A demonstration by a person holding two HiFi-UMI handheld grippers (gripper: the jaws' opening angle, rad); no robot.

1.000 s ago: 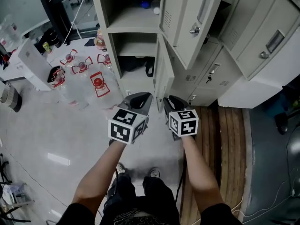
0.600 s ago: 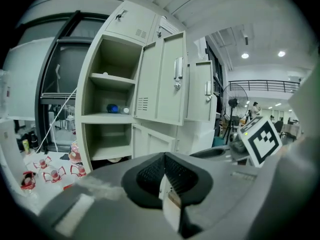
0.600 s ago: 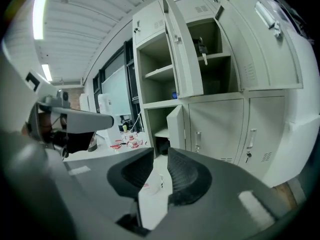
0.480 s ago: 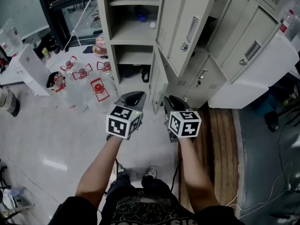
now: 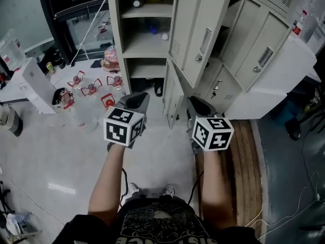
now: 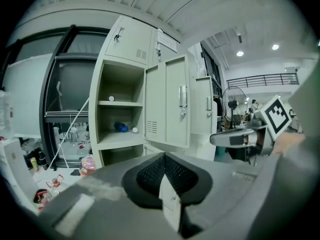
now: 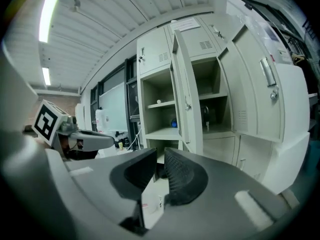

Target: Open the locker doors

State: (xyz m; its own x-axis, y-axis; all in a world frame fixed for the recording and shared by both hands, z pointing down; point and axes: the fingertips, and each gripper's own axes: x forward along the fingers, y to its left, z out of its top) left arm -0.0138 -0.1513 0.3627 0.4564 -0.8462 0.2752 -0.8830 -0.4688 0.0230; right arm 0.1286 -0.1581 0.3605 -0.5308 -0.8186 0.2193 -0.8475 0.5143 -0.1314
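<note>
The grey lockers (image 5: 147,44) stand ahead with several doors swung open: a tall upper door (image 5: 200,34), another to its right (image 5: 264,60) and a low one (image 5: 170,93). Shelves inside hold a blue bottle (image 5: 152,30). My left gripper (image 5: 133,101) is held short of the lockers; its pads meet at the tip and hold nothing (image 6: 164,159). Off to the right, my right gripper (image 5: 199,105) also hangs free of the doors. Its jaws are closing, a narrow gap still shows between the pads (image 7: 160,166), and nothing is in it. The open doors (image 7: 187,94) face it.
Several plastic bottles with red labels (image 5: 91,88) lie on the pale floor at the left beside a white box (image 5: 35,80). A wooden strip (image 5: 244,151) runs along the right. A white cabinet (image 5: 284,80) stands right of the lockers. My feet (image 5: 150,191) are below.
Both grippers have dropped back from the lockers and spread apart, the left one leftward, the right one rightward. The head view now takes in more of the upper lockers.
</note>
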